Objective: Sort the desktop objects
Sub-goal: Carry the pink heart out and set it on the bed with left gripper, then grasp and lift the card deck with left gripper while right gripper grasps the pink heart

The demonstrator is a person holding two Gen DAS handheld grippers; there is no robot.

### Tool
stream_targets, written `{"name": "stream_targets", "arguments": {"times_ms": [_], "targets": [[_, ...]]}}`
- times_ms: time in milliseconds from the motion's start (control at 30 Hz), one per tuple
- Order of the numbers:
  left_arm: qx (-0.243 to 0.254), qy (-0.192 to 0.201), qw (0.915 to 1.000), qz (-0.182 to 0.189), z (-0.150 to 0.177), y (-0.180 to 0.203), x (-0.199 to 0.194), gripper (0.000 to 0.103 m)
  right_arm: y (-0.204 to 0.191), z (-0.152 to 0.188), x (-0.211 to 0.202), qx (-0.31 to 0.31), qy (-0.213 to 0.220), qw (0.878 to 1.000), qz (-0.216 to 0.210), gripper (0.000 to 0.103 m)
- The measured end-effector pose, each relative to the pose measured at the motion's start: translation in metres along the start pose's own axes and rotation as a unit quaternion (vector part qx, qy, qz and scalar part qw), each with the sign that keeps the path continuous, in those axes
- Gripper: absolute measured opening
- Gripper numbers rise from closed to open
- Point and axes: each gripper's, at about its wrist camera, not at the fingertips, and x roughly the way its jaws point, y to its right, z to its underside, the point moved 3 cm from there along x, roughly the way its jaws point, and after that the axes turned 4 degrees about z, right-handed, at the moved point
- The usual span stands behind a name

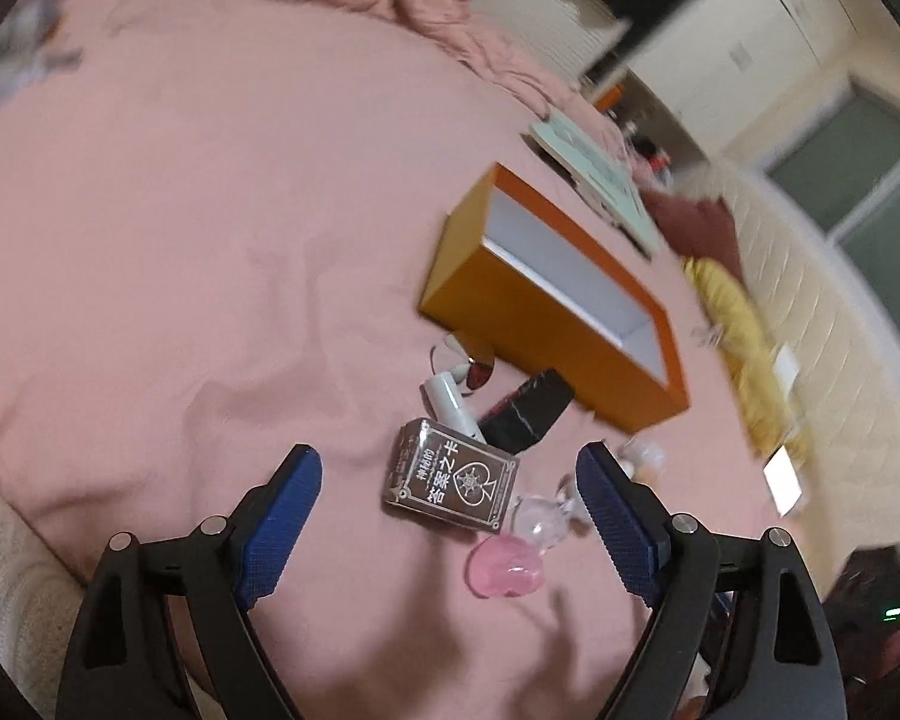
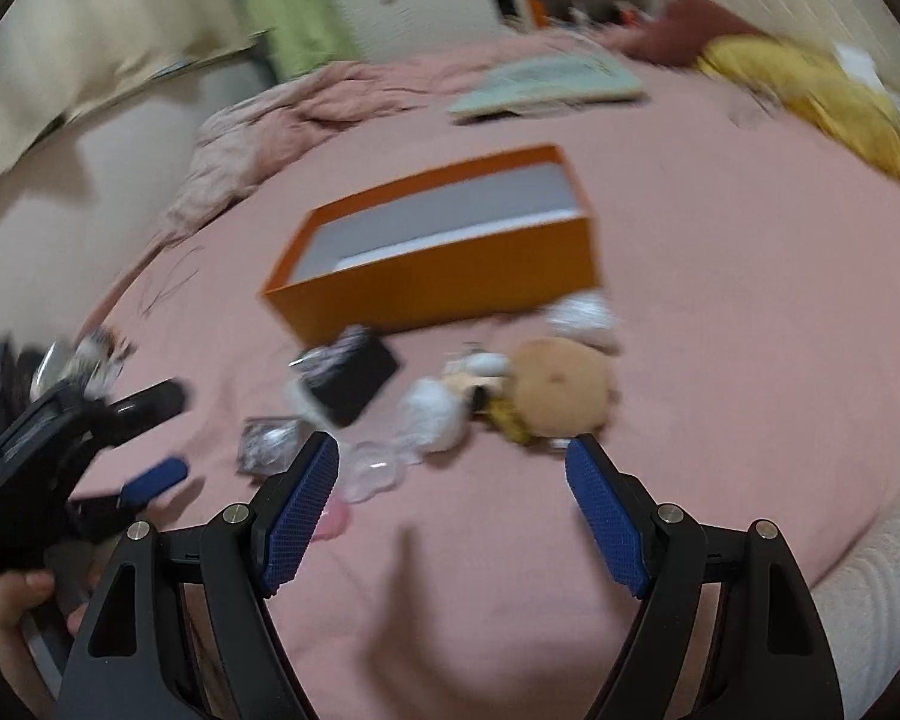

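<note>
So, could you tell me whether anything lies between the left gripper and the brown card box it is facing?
Nothing visible does. The left gripper is open, and the brown card box lies on the pink bedsheet in the gap between its fingers. A clear plastic piece and a pink heart-shaped item sit beside the box, not in front.

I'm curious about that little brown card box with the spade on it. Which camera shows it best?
The left wrist view: the card box lies sharp between the open left gripper fingers, its spade and lettering readable. In the right wrist view it is a small blurred brown shape, partly hidden behind a finger.
</note>
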Motion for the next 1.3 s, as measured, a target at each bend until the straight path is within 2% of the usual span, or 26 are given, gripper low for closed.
{"name": "stream_targets", "arguments": {"times_ms": [133, 233, 300, 367, 467, 533, 600, 667, 767, 867, 900, 967, 1000, 1033, 1167, 1300], "targets": [[0.05, 0.003, 0.9987, -0.012, 0.0, 0.009, -0.002, 0.086, -0.022, 0.017, 0.014, -0.046, -0.013, 0.999, 0.008, 0.078], [0.061, -0.005, 0.9979, -0.017, -0.001, 0.01, 0.004, 0.085, -0.036, 0.028, 0.025, -0.083, -0.026, 0.996, 0.008, 0.078], [0.066, -0.018, 0.9975, -0.02, -0.001, 0.01, 0.011, 0.08, -0.045, 0.033, 0.029, -0.102, -0.025, 0.994, 0.004, 0.078], [0.07, -0.042, 0.9961, -0.034, 0.001, 0.008, 0.022, 0.069, -0.052, 0.036, 0.033, -0.119, -0.018, 0.993, 0.001, 0.078], [0.051, -0.072, 0.9951, -0.046, 0.001, -0.003, 0.035, 0.064, -0.062, 0.042, 0.042, -0.139, -0.019, 0.99, -0.001, 0.075], [0.02, -0.069, 0.9967, -0.037, -0.004, -0.012, 0.033, 0.053, -0.064, 0.044, 0.047, -0.142, -0.021, 0.99, -0.004, 0.07], [-0.003, -0.067, 0.9974, -0.025, -0.006, -0.019, 0.029, 0.046, -0.062, 0.043, 0.052, -0.139, -0.022, 0.99, 0.002, 0.068], [-0.01, -0.063, 0.9979, -0.012, -0.007, -0.021, 0.024, 0.032, -0.06, 0.044, 0.057, -0.138, -0.026, 0.99, 0.009, 0.067], [-0.004, -0.064, 0.998, -0.001, -0.008, -0.02, 0.018, 0.029, -0.061, 0.043, 0.059, -0.138, -0.025, 0.99, 0.011, 0.065], [0.007, -0.059, 0.9982, 0.0, -0.009, -0.019, 0.014, 0.029, -0.066, 0.045, 0.064, -0.156, -0.028, 0.987, 0.012, 0.052], [0.01, -0.058, 0.9983, 0.001, -0.009, -0.019, 0.013, 0.032, -0.067, 0.045, 0.065, -0.163, -0.028, 0.986, 0.015, 0.049], [0.004, -0.056, 0.9984, 0.008, -0.009, -0.021, 0.011, 0.047, -0.067, 0.046, 0.065, -0.171, -0.028, 0.985, 0.019, 0.029], [-0.001, -0.055, 0.9984, 0.009, -0.009, -0.023, 0.01, 0.047, -0.066, 0.045, 0.064, -0.17, -0.029, 0.985, 0.019, 0.022], [-0.006, -0.055, 0.9984, 0.01, -0.01, -0.025, 0.009, 0.047, -0.063, 0.044, 0.062, -0.161, -0.032, 0.986, 0.014, 0.02], [-0.02, -0.05, 0.9985, 0.012, -0.012, -0.029, 0.009, 0.066, -0.052, 0.041, 0.054, -0.135, -0.033, 0.99, 0.008, 0.02], [0.01, -0.043, 0.999, 0.009, -0.01, -0.019, 0.008, 0.067, -0.046, 0.036, 0.039, -0.132, -0.009, 0.991, 0.025, 0.02]]}}
